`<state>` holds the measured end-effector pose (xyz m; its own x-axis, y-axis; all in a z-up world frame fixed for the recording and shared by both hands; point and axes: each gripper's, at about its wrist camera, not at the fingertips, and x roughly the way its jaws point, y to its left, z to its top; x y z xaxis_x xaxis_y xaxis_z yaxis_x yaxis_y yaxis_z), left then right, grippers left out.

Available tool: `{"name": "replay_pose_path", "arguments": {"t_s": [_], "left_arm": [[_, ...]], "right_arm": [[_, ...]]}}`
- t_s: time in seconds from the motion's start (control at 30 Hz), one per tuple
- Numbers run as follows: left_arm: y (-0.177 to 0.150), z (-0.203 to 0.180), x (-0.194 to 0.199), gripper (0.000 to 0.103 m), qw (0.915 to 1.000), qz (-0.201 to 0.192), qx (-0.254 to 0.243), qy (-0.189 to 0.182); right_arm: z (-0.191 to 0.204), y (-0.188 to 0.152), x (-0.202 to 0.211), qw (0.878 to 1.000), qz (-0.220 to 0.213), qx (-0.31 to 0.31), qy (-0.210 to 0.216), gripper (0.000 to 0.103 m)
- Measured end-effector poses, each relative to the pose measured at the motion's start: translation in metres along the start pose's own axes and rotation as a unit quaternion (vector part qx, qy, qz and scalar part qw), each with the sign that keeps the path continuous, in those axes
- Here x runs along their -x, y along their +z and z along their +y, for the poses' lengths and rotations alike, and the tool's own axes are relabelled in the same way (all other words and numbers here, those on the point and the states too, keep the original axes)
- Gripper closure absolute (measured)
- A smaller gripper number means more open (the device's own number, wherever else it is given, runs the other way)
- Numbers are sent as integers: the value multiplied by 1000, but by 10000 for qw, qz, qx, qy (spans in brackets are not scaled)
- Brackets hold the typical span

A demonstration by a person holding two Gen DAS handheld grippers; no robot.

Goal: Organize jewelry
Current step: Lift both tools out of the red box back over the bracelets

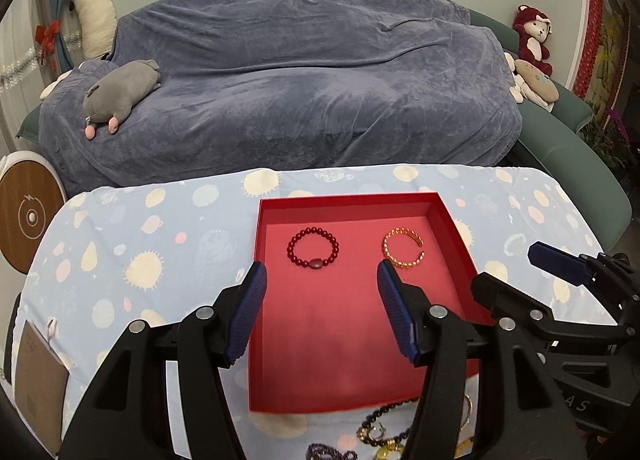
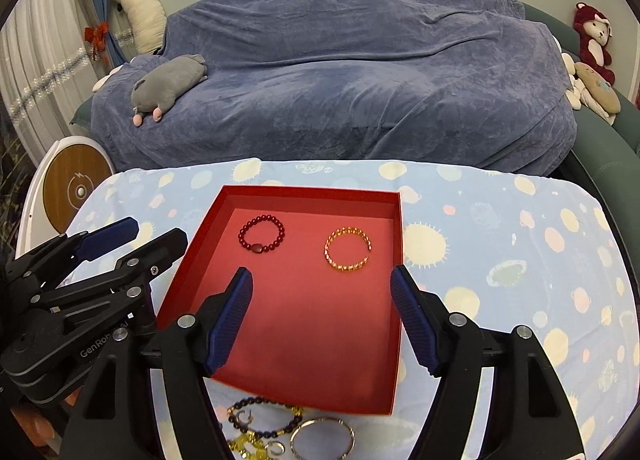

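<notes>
A red tray (image 1: 348, 202) (image 2: 304, 193) sits on the table with a dark red bead bracelet (image 1: 313, 247) (image 2: 262, 233) at its far left and a gold cuff bracelet (image 1: 404, 248) (image 2: 347, 250) at its far right. Loose jewelry lies in a pile (image 1: 384, 434) (image 2: 280, 432) in front of the tray: a dark bead strand, yellow pieces and a silver bangle (image 2: 322, 438). My left gripper (image 1: 322, 276) is open and empty above the tray's near half. My right gripper (image 2: 322, 280) is open and empty above the tray, to the right of the left one.
The table wears a light blue cloth with pale dots (image 2: 520, 260). A sofa under a blue-grey blanket (image 1: 304, 80) stands behind it with plush toys (image 1: 120, 94). A brown card (image 1: 38, 384) lies at the table's near left. A round wooden device (image 1: 28, 216) stands left.
</notes>
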<state>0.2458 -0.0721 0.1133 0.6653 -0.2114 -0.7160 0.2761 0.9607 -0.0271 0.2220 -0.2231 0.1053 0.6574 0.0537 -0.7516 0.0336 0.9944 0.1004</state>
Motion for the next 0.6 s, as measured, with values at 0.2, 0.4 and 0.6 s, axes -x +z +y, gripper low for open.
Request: {"name": "replay_pose_path", "arguments": {"t_s": [0.2, 0.4, 0.6], "left_arm": [[-40, -5, 30, 48, 9999, 99, -21, 2], [-86, -5, 47, 46, 9996, 284, 48, 28], [-127, 4, 56, 40, 9983, 517, 272, 80]], "right_arm": [[8, -46, 28, 9999, 80, 77, -30, 34], [16, -100, 44, 9994, 270, 164, -133, 34], [14, -151, 52, 9981, 560, 124, -221, 34]]}}
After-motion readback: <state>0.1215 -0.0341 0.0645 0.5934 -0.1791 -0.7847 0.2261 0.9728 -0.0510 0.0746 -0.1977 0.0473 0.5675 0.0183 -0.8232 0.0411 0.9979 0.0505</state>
